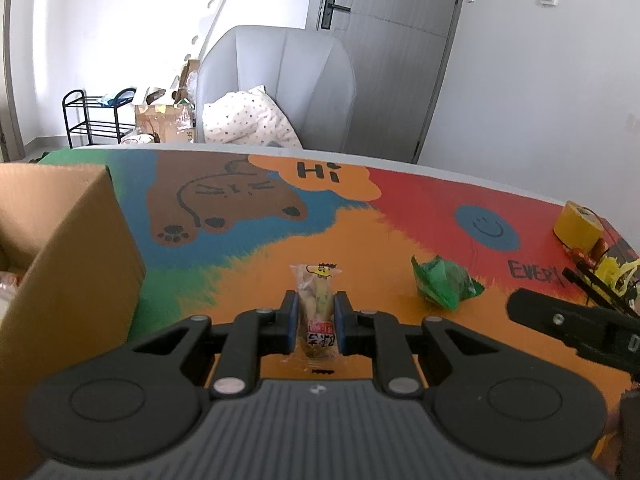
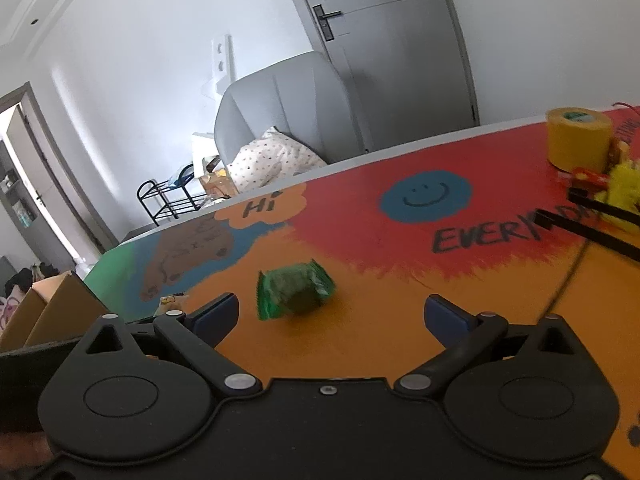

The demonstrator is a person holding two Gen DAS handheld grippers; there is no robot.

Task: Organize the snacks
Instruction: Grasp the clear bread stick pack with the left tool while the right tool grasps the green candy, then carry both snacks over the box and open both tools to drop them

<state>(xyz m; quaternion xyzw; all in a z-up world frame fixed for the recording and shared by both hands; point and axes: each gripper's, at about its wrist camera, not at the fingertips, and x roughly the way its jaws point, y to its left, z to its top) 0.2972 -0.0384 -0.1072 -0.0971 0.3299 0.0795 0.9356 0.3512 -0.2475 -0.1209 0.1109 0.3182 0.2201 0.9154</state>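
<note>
Clear plastic with a yellow printed top is wrapping the snack packet (image 1: pixel 318 308), and the left gripper (image 1: pixel 316 316) is clenching it between the two blue pads (image 1: pixel 293 322). The packet is lying lengthwise along the fingers, its far end sticking out past the tips, so the grip is sitting on the fuller middle part, probably because the thin crimped ends would slip. It seems to be resting on the table mat (image 1: pixel 380 248) or just above it; the left view cannot settle which.

The cardboard box (image 1: pixel 68 264) is standing at the left, near the gripper, with its open top facing up. It is likely the place where the snacks are going, since some wrapped things are showing inside at the left edge. Its near wall is rising higher than the packet, so the gripper is needing to lift before it is going left.

The right gripper (image 2: pixel 332 316) is hanging released, its jaws wide apart, and the green snack (image 2: pixel 296 290) is lying on the orange part of the mat just beyond the fingertips, not between them.

Between the two snacks the mat is bare, giving room. At the far right a yellow tape roll (image 2: pixel 578 142) and some black sticks (image 2: pixel 592 228) are crowding the edge, well apart from the green snack. The far table edge is also well apart from both.
</note>
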